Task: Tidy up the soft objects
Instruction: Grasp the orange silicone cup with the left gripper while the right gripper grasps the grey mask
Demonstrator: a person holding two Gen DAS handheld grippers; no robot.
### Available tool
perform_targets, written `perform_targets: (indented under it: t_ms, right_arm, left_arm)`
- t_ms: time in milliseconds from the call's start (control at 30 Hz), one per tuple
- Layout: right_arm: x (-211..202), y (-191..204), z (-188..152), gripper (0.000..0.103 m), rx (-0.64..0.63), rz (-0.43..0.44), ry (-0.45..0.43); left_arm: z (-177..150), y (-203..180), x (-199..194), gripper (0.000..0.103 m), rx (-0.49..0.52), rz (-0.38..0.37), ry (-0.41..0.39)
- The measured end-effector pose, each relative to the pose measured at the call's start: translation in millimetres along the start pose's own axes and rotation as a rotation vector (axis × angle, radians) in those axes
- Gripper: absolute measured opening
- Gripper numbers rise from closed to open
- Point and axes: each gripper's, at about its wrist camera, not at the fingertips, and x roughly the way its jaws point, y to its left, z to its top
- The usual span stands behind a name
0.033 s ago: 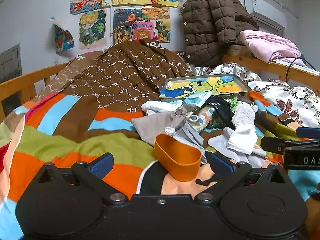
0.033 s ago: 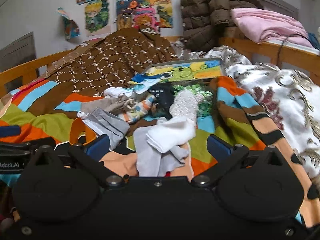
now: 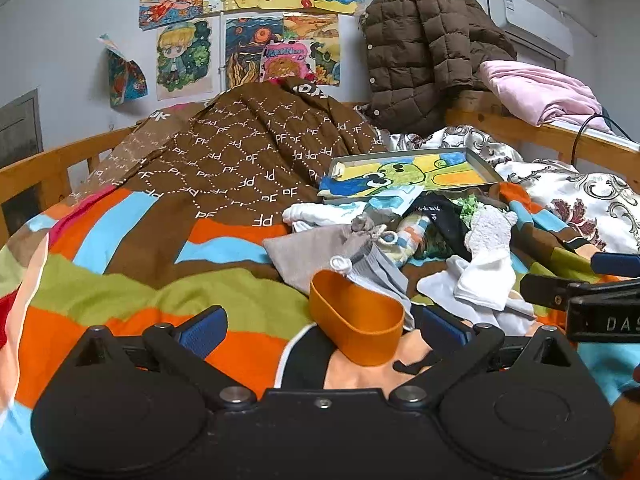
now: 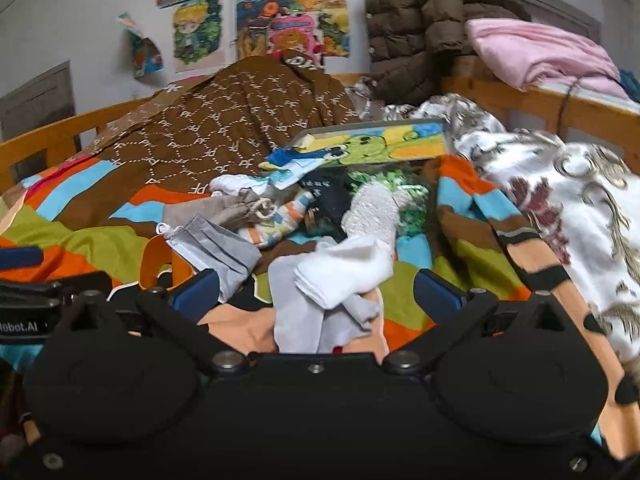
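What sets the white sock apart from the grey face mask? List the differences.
1. Colour: the white sock is plain white; the grey face mask is grey with a white ear loop.
2. Surface: the sock looks soft and bunched; the mask is flat with pleats.
3. Place: the sock lies on pale grey cloth between the right tongs' fingers; the mask rests against the orange tub.

Both lie loose on the striped blanket, ungripped.

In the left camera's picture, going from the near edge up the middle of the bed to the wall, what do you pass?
Orange tub → grey face mask → grey drawstring pouch → brown patterned quilt → drawings on the wall.
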Motion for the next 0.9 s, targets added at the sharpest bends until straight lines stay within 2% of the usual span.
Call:
perform_targets:
  t_ms: [233, 400, 500, 633, 700, 800, 833, 900]
  right_arm:
    - [32, 9, 19, 0.102, -0.133, 0.088, 0.022]
    - [69, 9, 33, 0.102, -0.163, 0.117, 0.048]
    - [91, 14, 40, 0.102, -0.193, 0.188, 0.072]
    - [117, 19, 49, 0.102, -0.283, 0.323, 0.116]
    - [130, 25, 53, 0.102, -0.355, 0.397, 0.149]
    - [146, 33, 56, 0.102, -0.472, 0.478, 0.201]
    - [151, 36, 56, 0.102, -0.504, 0.502, 0.221]
    - [162, 40, 57, 0.102, -0.579, 0.542, 0.258]
  left_arm:
    - [16, 7, 24, 0.102, 0.071, -0.021, 0.005]
    - [26, 13, 45, 0.102, 0.084, -0.077, 0.079]
    - [26, 16, 56, 0.102, 0.084, -0.149, 0.128]
    - [17, 9, 62, 0.101, 0.122, -0.251, 0.157]
    - [12, 3, 66, 0.098, 0.142, -0.289, 0.169]
    - [6, -4, 73, 0.094, 0.151, -0.315, 0.190]
    - [4, -5, 76, 0.087, 0.154, -0.314, 0.193]
    - [2, -6, 81, 0.083, 0.160, -0.311, 0.206]
